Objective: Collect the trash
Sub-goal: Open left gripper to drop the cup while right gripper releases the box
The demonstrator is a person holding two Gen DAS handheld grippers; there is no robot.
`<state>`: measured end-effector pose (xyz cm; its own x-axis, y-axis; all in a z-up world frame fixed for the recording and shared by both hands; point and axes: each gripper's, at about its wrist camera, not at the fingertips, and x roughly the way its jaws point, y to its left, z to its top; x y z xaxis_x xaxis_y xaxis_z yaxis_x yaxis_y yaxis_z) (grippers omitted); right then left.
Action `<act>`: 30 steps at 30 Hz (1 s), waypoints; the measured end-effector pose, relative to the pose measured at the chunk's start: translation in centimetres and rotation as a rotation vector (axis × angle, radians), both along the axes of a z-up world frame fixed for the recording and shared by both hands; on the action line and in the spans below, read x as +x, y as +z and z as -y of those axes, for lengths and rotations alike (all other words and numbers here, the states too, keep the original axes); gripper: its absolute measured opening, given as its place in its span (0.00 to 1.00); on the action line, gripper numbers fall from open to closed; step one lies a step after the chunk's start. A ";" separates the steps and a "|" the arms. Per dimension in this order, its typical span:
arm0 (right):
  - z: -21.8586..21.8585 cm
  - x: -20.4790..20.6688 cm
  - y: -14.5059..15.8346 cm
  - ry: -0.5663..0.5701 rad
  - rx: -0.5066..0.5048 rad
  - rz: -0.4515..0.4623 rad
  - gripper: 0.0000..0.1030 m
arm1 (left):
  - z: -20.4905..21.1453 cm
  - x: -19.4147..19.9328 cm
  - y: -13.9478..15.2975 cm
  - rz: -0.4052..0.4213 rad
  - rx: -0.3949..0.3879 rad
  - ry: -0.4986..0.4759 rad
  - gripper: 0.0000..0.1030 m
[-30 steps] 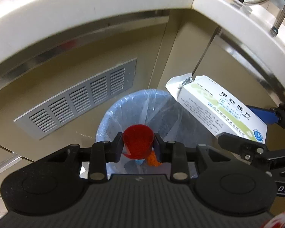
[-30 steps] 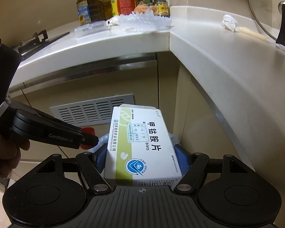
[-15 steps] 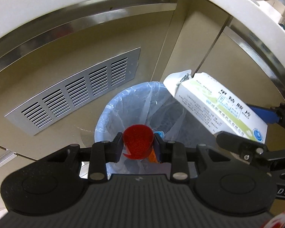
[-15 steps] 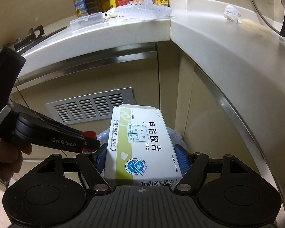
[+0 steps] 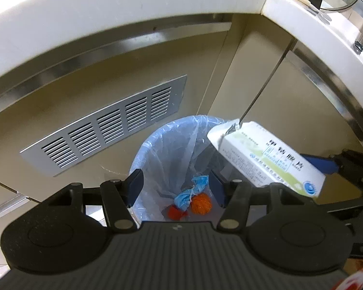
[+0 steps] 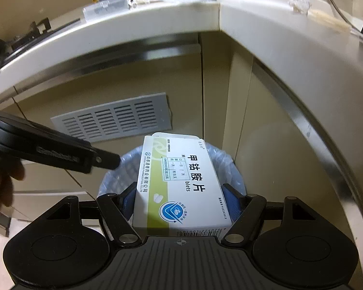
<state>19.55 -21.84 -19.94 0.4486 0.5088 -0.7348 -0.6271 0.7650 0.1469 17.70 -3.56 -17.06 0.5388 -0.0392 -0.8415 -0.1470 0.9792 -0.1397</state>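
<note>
Right gripper (image 6: 180, 204) is clamped on the medicine box (image 6: 179, 183), long axis toward 12 o'clock, bin (image 6: 226, 169) directly beneath. Left gripper (image 5: 175, 186) jaws just opened, nothing between them.

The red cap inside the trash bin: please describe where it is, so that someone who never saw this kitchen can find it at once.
Below the corner of the white countertop, a round trash bin lined with a pale blue bag stands on the floor before the vent grille. At its bottom lie three small things close together; the red cap is the smooth red one, beside the bumpy orange ball and the crumpled blue wrapper.
</note>
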 end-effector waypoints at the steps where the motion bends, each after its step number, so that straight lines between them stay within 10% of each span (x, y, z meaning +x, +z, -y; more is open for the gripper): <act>1: -0.2 0.1 -0.2 -0.002 -0.012 -0.008 0.70 | 0.1 0.0 0.1 0.002 0.000 0.002 0.54; 30: -1.9 1.7 -3.3 -0.007 -0.063 -0.113 0.70 | -0.5 -1.6 0.2 0.012 0.017 0.046 0.54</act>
